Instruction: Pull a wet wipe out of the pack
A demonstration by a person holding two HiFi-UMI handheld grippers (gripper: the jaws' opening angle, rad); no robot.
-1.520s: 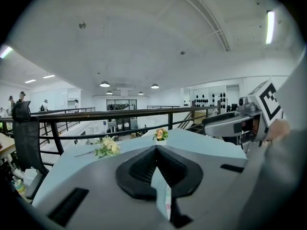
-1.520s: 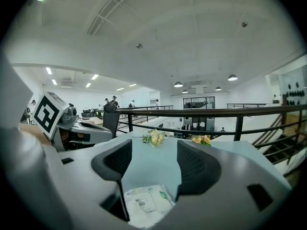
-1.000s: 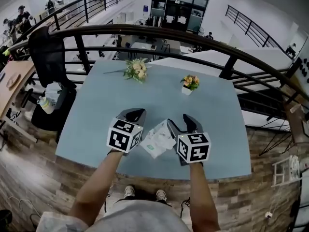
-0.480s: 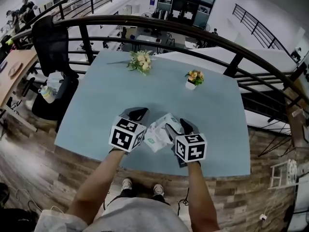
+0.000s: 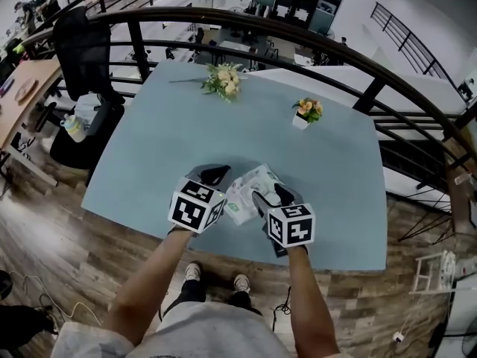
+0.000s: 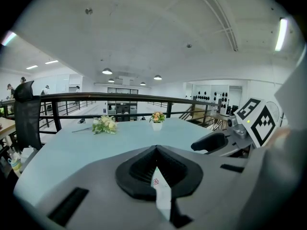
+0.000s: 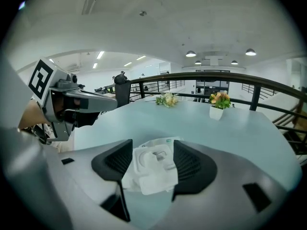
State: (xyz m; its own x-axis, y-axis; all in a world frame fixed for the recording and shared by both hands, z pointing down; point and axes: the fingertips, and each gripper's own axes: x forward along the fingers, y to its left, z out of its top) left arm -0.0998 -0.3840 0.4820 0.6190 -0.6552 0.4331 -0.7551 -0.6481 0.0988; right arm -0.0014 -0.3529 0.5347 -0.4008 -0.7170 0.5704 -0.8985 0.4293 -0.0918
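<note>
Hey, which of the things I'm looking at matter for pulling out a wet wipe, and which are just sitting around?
For the job:
wet wipe pack, clamped between the right gripper's fingers
left gripper, shut on a thin white strip

Just lying about:
flower bunch
small flower pot
black chair

Pale blue tabletop (image 5: 179, 136). Loose flower bunch (image 5: 223, 80) lying flat near its far edge. Small white pot of orange flowers (image 5: 306, 113) upright to the right, well apart from the bunch. Black railing (image 5: 350, 62) curves behind. Black office chair (image 5: 82, 51) at left. Wood-plank floor (image 5: 67, 237) below.
</note>
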